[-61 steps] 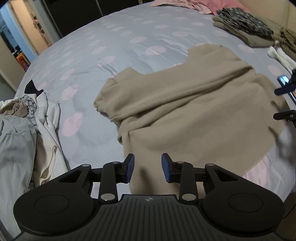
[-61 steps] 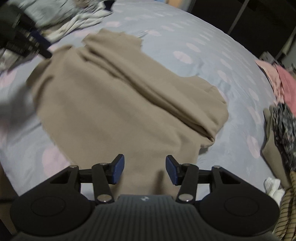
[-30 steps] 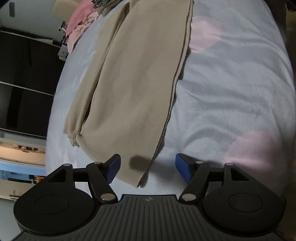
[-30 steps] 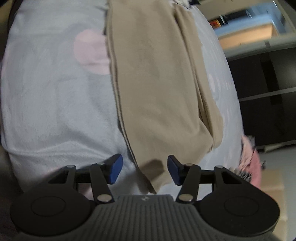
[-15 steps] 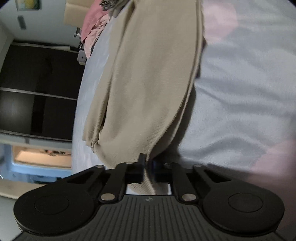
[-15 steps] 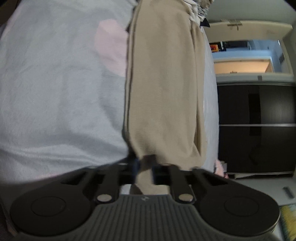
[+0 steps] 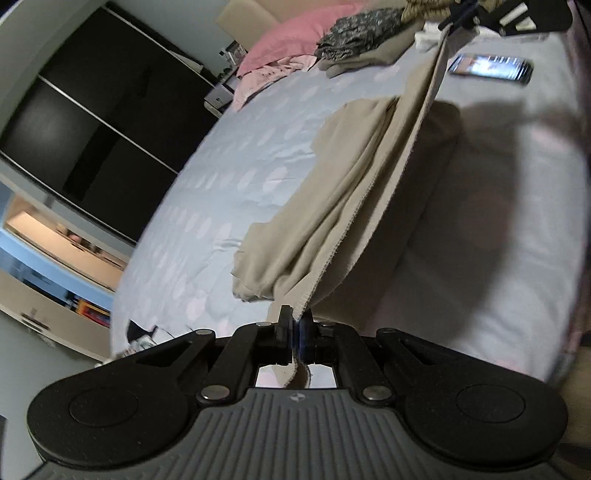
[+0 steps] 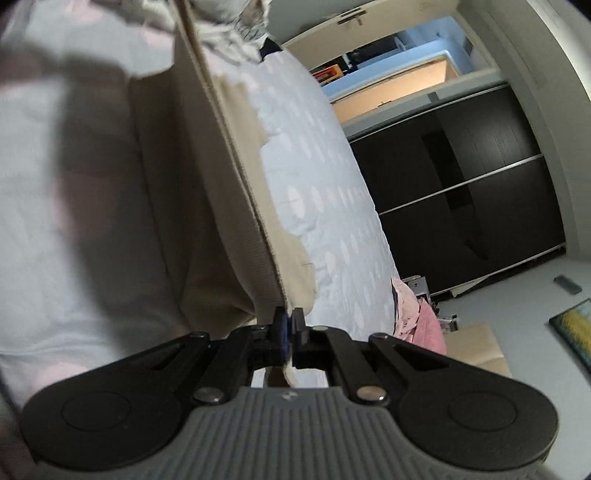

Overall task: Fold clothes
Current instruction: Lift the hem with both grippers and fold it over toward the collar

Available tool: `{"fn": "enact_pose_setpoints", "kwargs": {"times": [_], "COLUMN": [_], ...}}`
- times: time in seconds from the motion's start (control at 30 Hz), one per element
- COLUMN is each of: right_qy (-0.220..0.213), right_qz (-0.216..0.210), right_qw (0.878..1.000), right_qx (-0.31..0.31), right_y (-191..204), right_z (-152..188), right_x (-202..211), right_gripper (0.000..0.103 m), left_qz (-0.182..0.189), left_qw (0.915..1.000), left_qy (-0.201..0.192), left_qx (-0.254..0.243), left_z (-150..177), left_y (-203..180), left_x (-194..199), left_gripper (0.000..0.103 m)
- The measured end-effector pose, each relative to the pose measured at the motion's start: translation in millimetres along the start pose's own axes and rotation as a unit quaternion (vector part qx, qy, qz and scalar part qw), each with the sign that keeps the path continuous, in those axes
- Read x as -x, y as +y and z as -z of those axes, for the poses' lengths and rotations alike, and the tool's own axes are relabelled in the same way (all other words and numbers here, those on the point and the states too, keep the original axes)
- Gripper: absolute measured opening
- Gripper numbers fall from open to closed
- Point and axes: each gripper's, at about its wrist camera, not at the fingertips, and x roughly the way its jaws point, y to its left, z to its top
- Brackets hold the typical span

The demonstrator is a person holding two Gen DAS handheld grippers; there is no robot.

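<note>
1. The corner of the beige garment [image 7: 354, 192] pinched in the left gripper [image 7: 295, 325] is hidden between the closed jaws.
2. The right gripper [image 7: 476, 14], at the left wrist view's top edge, is blurred and cut off.
3. The phone [image 7: 489, 66] shows a blurred, unreadable screen.
4. In the right wrist view, the garment's underside [image 8: 207, 206] lies in shadow and hides the bedsheet [image 8: 325, 206] beneath it.
5. The heap of clothes [image 8: 225, 33] at that view's top edge is cropped and blurred.
</note>
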Motion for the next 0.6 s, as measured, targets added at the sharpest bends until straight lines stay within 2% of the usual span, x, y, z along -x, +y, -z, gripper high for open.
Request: {"fn": "enact_pose_setpoints", "kwargs": {"times": [0.13, 0.27, 0.43, 0.5, 0.6], "right_qy": [0.002, 0.014, 0.032, 0.038, 0.042], "right_qz": [-0.021, -0.058, -0.135, -0.144, -0.133], "right_qw": [1.000, 0.998, 0.990, 0.988, 0.989], "right_qx": [-0.005, -0.018, -0.040, -0.035, -0.045], "right_y": [-2, -6, -4, 1, -4], "right_z": [-3, -5, -6, -5, -3], "right_x": [44, 75, 107, 114, 113], "right_gripper": [0.002, 0.002, 0.002, 0.002, 0.002], "left_qz": [0.040, 0.085, 0.145, 0.142, 0.138], "left_qw": [0.9992, 0.9960, 0.9871, 0.9873, 0.9876], "left_qy": [0.011, 0.018, 0.041, 0.040, 0.038], "left_qx": [0.002, 0.020, 0.054, 0.058, 0.065], "left_z": [0, 4, 11, 10, 9], "left_y": [3, -4, -7, -3, 3], "left_x": [19, 37, 55, 56, 58], "left_gripper": [0.001, 0.001, 0.001, 0.001, 0.001]}}
